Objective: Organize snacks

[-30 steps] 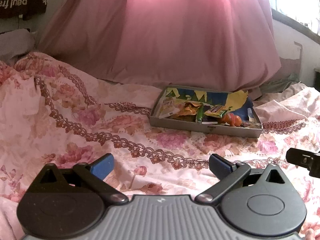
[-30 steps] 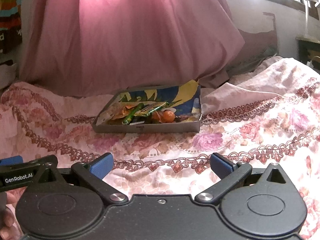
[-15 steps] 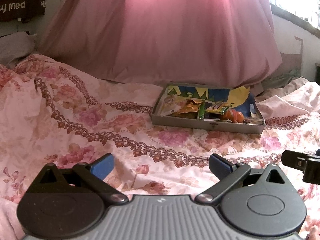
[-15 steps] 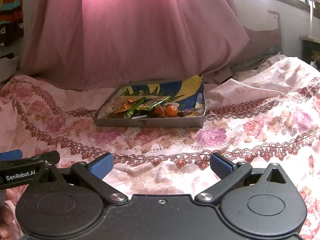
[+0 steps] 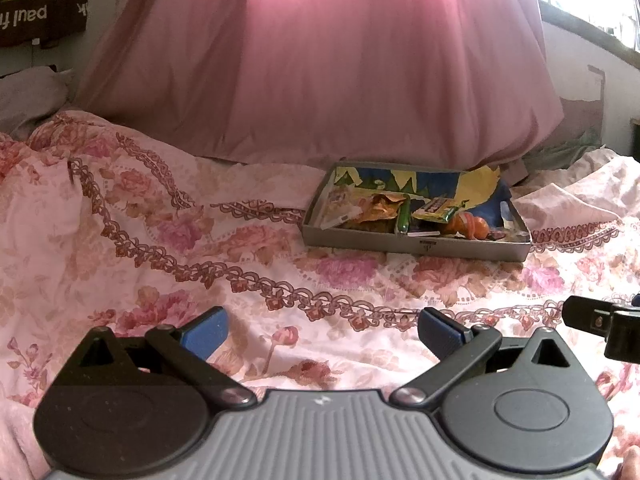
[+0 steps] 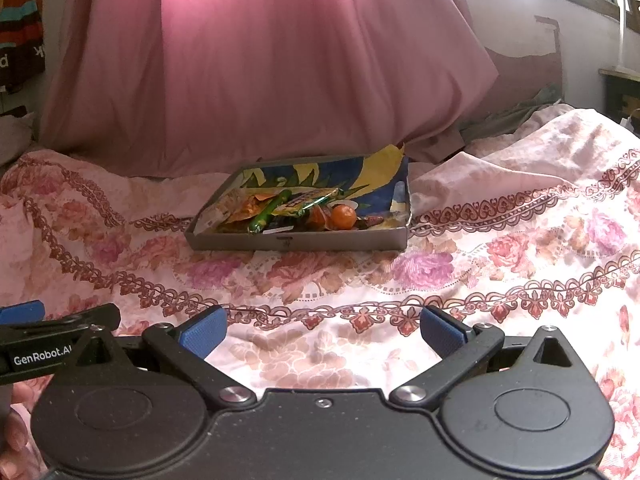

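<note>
1. A grey tray (image 5: 416,245) of snacks lies on the bed, ahead of both grippers and well apart from them: ahead and to the right of the left gripper (image 5: 322,330), ahead and slightly left of the right gripper (image 6: 322,330).
2. In the tray, a green stick-shaped packet (image 6: 269,211) lies across orange wrappers, an orange fruit (image 6: 344,216) sits toward the right side, and a blue and yellow wrapper (image 6: 360,176) leans on the far wall.
3. Only the flowered bedspread (image 5: 200,264), rumpled into soft folds, lies between either gripper and the tray.
4. A large pink drape (image 6: 280,60) hangs right behind the tray, and a bright window (image 5: 592,0) is at the upper right.
5. The left gripper is held low over the bedspread, its blue-padded fingers (image 5: 206,330) spread wide with nothing between them.
6. The right gripper is level beside it, jaws likewise wide apart and empty; its tip shows at the right edge of the left wrist view.
7. A bit of the person's hand (image 6: 16,428) shows at the lower left of the right wrist view, beneath the left gripper's body.
</note>
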The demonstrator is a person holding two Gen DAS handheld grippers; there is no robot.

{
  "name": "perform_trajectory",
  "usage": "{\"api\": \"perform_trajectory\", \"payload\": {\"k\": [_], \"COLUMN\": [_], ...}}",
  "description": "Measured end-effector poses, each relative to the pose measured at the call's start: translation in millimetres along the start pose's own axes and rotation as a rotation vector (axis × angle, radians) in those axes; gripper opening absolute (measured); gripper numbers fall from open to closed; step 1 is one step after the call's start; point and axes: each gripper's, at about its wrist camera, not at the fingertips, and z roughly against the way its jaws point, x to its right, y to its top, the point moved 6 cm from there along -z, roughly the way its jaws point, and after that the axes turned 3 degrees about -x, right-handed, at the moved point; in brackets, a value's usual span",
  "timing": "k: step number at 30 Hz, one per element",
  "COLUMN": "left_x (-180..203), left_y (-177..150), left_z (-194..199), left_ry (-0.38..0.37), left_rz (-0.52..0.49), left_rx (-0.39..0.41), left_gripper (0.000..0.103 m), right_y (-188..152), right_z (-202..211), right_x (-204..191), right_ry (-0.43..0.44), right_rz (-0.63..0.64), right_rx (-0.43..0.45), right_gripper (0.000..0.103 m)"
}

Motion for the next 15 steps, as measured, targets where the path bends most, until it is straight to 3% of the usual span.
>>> {"api": "perform_trajectory", "payload": {"k": [15], "left_x": [-2.6], "left_y": [-1.0], "left_z": [-3.6], "left_ry": [0.007], "left_rz": [0.002], "left_rx": [-0.014], "left_gripper": [0.103], "right_y": [-1.2], "right_z": [-1.6], "right_x": [0.7], "right_ry": [-0.002], "right_rz": [-0.003], "right_rx": [-0.007], "right_gripper": [0.102]}}
